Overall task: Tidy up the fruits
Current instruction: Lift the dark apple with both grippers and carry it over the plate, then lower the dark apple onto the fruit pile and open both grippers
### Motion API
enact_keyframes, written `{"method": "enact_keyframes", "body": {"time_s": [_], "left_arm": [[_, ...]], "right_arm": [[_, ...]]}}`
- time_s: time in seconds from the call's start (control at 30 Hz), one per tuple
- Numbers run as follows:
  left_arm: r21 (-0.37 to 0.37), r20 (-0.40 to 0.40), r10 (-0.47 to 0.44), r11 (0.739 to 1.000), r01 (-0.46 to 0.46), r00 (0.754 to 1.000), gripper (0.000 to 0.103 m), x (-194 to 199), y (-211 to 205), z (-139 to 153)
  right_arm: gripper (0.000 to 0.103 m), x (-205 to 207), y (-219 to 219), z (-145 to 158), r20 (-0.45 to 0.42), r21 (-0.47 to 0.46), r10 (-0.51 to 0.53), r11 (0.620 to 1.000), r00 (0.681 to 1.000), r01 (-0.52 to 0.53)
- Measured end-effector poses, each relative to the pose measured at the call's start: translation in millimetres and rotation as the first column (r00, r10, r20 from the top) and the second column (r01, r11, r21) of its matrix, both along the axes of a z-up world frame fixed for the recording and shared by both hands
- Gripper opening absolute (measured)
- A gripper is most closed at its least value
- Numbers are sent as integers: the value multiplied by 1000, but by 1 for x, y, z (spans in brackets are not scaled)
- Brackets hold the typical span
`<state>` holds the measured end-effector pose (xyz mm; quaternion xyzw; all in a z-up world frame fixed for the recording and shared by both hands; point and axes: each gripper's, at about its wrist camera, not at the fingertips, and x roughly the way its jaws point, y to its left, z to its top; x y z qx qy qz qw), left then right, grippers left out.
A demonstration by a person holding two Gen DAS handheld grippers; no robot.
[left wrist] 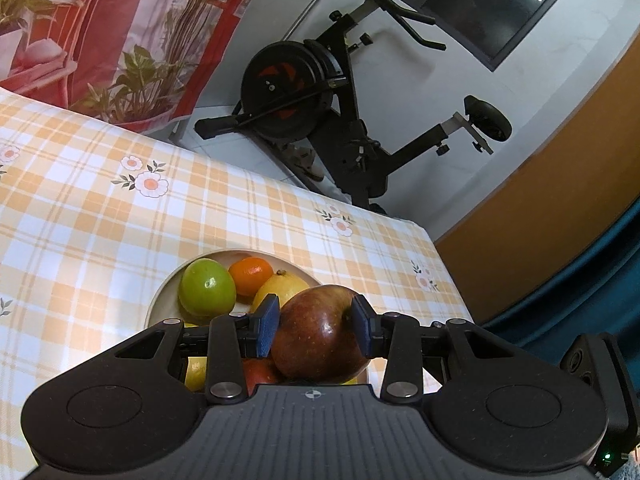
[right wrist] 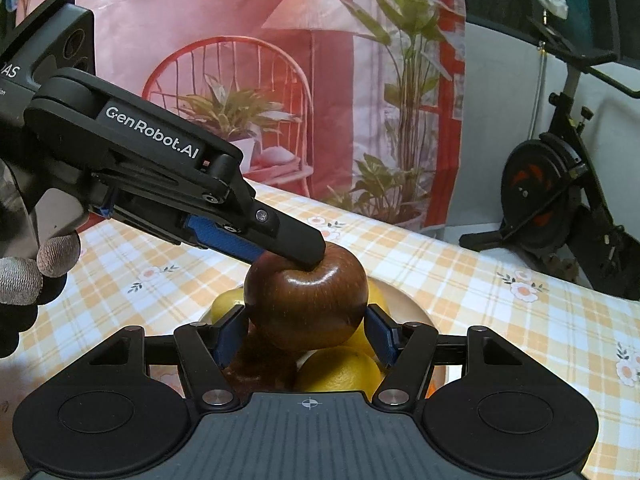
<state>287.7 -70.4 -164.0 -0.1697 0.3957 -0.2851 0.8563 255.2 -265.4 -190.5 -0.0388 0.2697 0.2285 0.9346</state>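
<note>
A dark red apple [left wrist: 320, 334] sits between the blue pads of my left gripper [left wrist: 316, 326], which is shut on it above a white bowl [left wrist: 160, 300]. The bowl holds a green apple [left wrist: 206, 288], an orange [left wrist: 252, 276], lemons [left wrist: 280, 290] and another red fruit [left wrist: 260, 374]. In the right wrist view the same apple [right wrist: 306, 304] lies between the pads of my right gripper [right wrist: 306, 330], touching both. The left gripper [right wrist: 280, 248] comes in from the upper left, with one finger [right wrist: 296, 246] on the apple's top. Lemons [right wrist: 340, 370] lie below.
The table wears an orange checked cloth [left wrist: 100, 208] with flowers. Its far edge runs close behind the bowl. An exercise bike [left wrist: 320, 96] stands beyond the table, by a red printed curtain [right wrist: 280, 60]. A gloved hand [right wrist: 36, 272] holds the left gripper.
</note>
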Motion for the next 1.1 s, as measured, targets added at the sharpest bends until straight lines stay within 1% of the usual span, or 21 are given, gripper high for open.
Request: {"method": "enact_keyframes", "body": {"time_s": [0.1, 0.47, 0.7, 1.1], "left_arm": [[0, 1, 3, 1000, -3, 1000, 40, 1, 0, -1], [4, -1, 22, 1000, -22, 1000, 40, 4, 1, -1], [20, 9, 30, 999, -30, 1000, 40, 2, -1, 0], [53, 42, 39, 998, -41, 998, 40, -6, 0, 7]], "right_arm": [[60, 2, -2, -1, -4, 6, -1, 1000, 1000, 1], [61, 4, -2, -4, -9, -16, -10, 1000, 1000, 10], [62, -1, 0, -3, -5, -28, -12, 1000, 1000, 12], [63, -11, -8, 0, -1, -30, -48, 998, 999, 48]]}}
